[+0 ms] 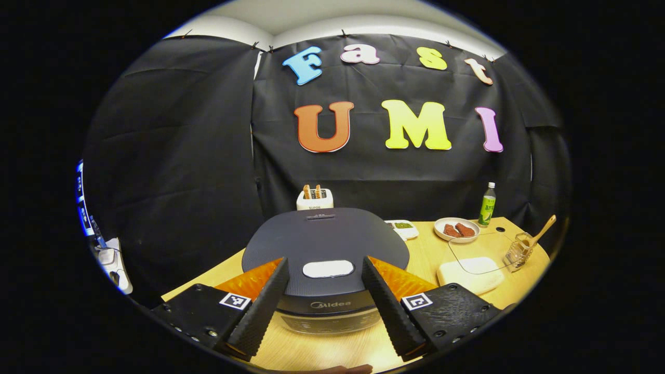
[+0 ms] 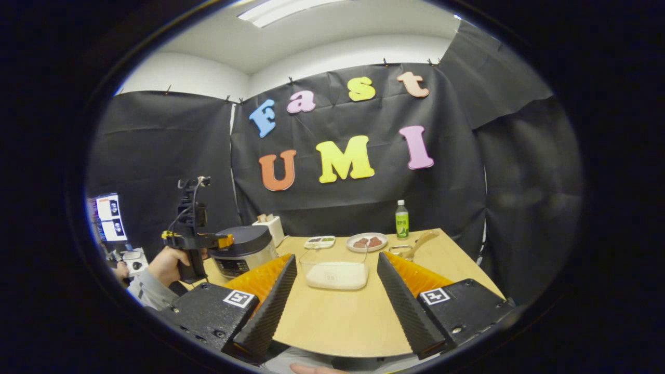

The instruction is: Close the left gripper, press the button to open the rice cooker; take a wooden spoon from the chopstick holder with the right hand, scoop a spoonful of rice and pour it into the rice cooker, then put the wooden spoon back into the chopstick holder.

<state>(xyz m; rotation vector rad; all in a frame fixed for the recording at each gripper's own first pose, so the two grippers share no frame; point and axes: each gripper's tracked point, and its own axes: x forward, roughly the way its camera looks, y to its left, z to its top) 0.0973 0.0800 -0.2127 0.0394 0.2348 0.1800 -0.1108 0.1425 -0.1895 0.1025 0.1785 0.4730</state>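
Left gripper (image 1: 324, 304) spread wide, nothing between the fingers, poised just above the front of the rice cooker (image 1: 324, 249). Lid down, white button (image 1: 328, 268) lying right between the two fingers, a little ahead of the tips. Beyond the cooker, a toaster (image 1: 314, 199) against the black cloth. Off to the right of the fingers, a clear box of rice (image 1: 470, 275) on the wooden table (image 1: 426, 249), then the wire chopstick holder (image 1: 519, 251) with the wooden spoon (image 1: 540, 232) leaning out of it. Farther back, a plate (image 1: 456, 229) and a green bottle (image 1: 487, 204).

Right gripper (image 2: 337, 306) likewise spread, holding nothing, hovering over bare tabletop. Rice box straight ahead between the fingers; spoon and holder farther off, ahead and to the right. To the left, a hand (image 2: 166, 265) holding the other gripper at the cooker.
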